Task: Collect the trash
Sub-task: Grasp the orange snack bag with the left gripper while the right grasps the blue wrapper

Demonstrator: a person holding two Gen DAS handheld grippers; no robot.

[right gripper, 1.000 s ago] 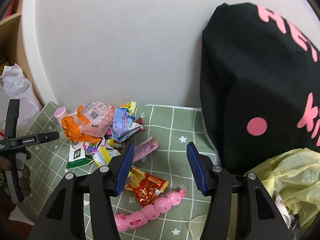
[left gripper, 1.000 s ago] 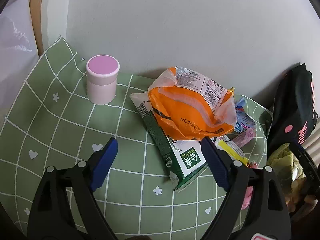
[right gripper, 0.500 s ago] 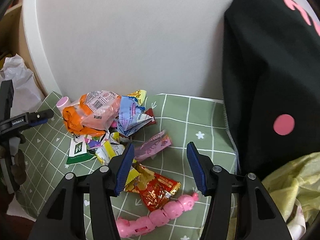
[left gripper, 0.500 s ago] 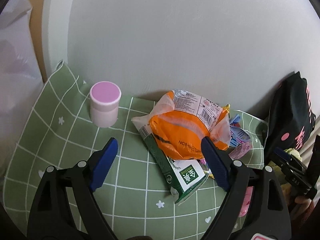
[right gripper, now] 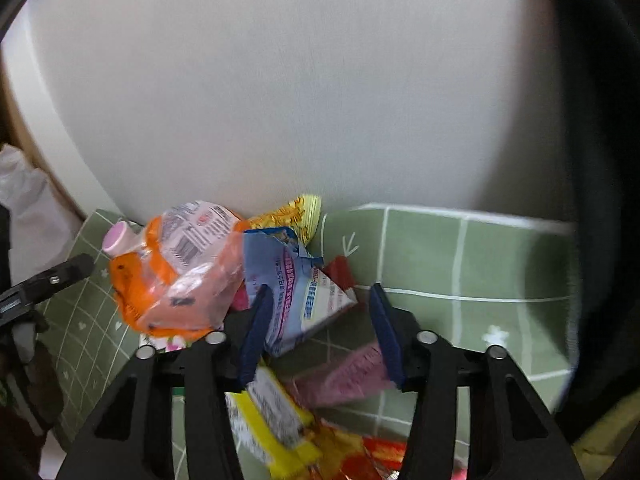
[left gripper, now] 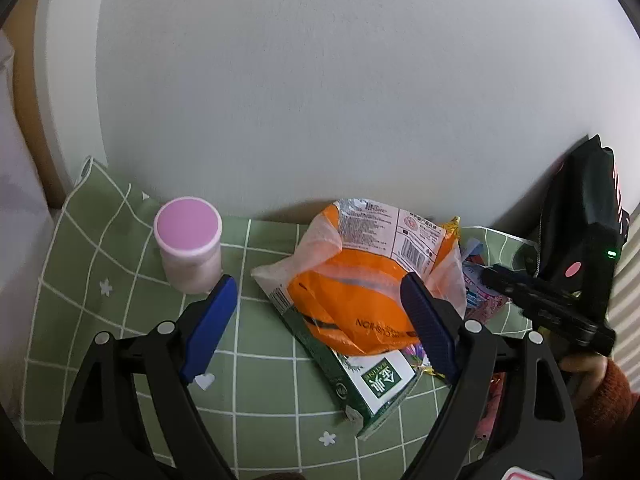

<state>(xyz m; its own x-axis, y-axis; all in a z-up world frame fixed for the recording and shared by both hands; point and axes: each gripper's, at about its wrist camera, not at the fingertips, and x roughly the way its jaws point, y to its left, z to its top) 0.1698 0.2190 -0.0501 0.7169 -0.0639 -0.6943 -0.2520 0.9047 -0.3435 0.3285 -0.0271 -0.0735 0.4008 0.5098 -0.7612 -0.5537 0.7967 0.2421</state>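
We read little: a barcode label on the orange bag (left gripper: 360,292), upside-down lettering ending "USHION", and a white-on-green logo on the green carton (left gripper: 372,384) lying under it. A pink-lidded jar (left gripper: 188,250) stands shut; contents unseen. All the trash sits heaped on the green checked cloth (left gripper: 120,320) over the table, against the wall.

Left tongs (left gripper: 320,324) spread wide, nothing between them, hovering before the orange bag.

Right tongs (right gripper: 318,324) closing, pads not yet pressing; the blue-and-white wrapper (right gripper: 296,292) lies between them, blurred.

Only the right view shows the yellow wrapper (right gripper: 276,420) and pink wrapper (right gripper: 344,376); only the left shows the black bag (left gripper: 580,216).
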